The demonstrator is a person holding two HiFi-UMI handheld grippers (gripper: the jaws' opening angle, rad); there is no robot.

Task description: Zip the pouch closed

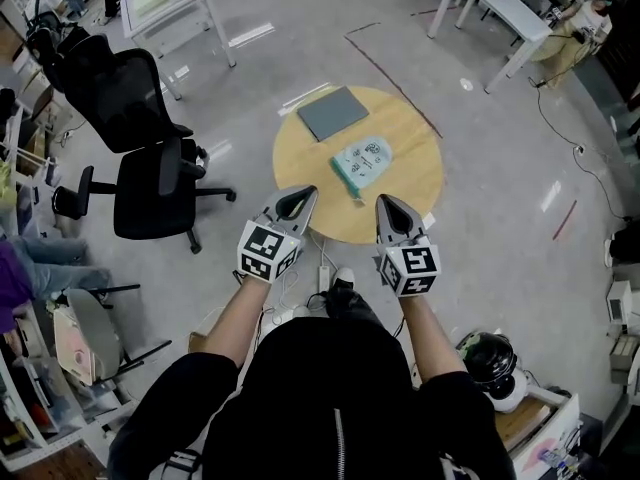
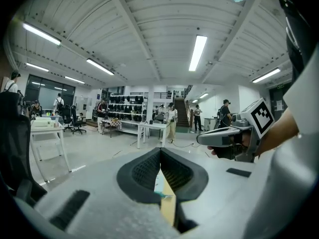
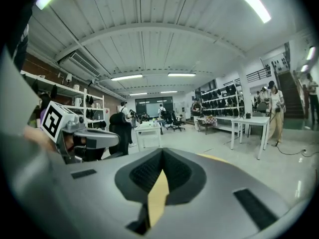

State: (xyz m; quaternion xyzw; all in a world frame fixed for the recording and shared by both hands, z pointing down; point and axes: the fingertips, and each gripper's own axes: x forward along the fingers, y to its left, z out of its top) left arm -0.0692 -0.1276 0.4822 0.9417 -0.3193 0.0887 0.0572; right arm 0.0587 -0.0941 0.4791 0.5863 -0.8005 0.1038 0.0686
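Black jacket (image 1: 290,398) nearest. Left tool (image 1: 303,196), right tool (image 1: 386,204): grey wedges, ribbed dark pads, both closed, gripping nothing, at near bench edge. Round wooden bench (image 1: 405,133). Pouch (image 1: 362,161): soft, pale teal, printed, flat mid-bench, long axis slanting near-left to far-right.

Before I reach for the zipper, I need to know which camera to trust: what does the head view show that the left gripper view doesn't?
Head view only: the pouch whole, on the round table beside a grey pad, ahead of the left gripper and untouched. Left gripper view only: ceiling lights, people by far desks, and its own jaws shut with nothing between them. Both: the right gripper, shut, plus the table, though the left gripper view gets only a sliver of its wood.
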